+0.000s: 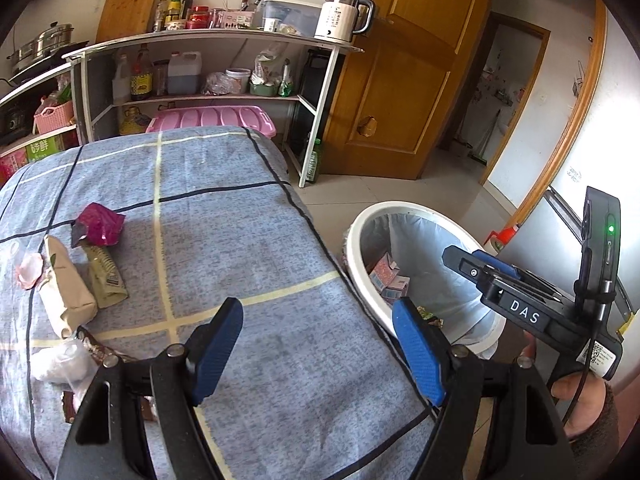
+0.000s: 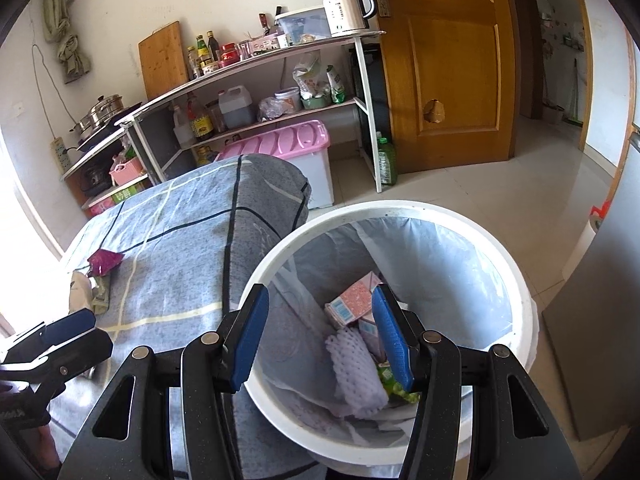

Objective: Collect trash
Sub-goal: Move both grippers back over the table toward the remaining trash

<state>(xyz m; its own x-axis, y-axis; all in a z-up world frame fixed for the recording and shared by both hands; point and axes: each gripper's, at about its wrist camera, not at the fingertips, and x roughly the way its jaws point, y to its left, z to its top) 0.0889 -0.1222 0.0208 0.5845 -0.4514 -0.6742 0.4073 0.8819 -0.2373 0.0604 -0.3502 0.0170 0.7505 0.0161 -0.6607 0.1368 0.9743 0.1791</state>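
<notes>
Several pieces of trash lie at the left of the blue checked tablecloth (image 1: 248, 248): a magenta wrapper (image 1: 100, 226), a beige paper bag (image 1: 66, 292), a green-beige packet (image 1: 107, 276), a pink cup (image 1: 28, 270) and a white plastic bag (image 1: 60, 364). My left gripper (image 1: 318, 350) hangs open over the cloth with nothing between its pads. The white lined bin (image 2: 400, 206) stands on the floor by the table's right edge. It holds a pink carton (image 2: 356, 300), a white foam net (image 2: 356, 368) and a green wrapper (image 2: 394, 386). My right gripper (image 2: 320, 336) is open and empty above the bin's near rim.
Behind the table stands a metal shelf rack (image 1: 224, 36) with bottles and a kettle (image 1: 344, 14), and a pink-lidded storage box (image 1: 216, 118) sits on the floor. A wooden door (image 1: 400, 80) and a green bottle (image 1: 314, 162) are to the right. A grey cabinet (image 2: 600, 340) flanks the bin.
</notes>
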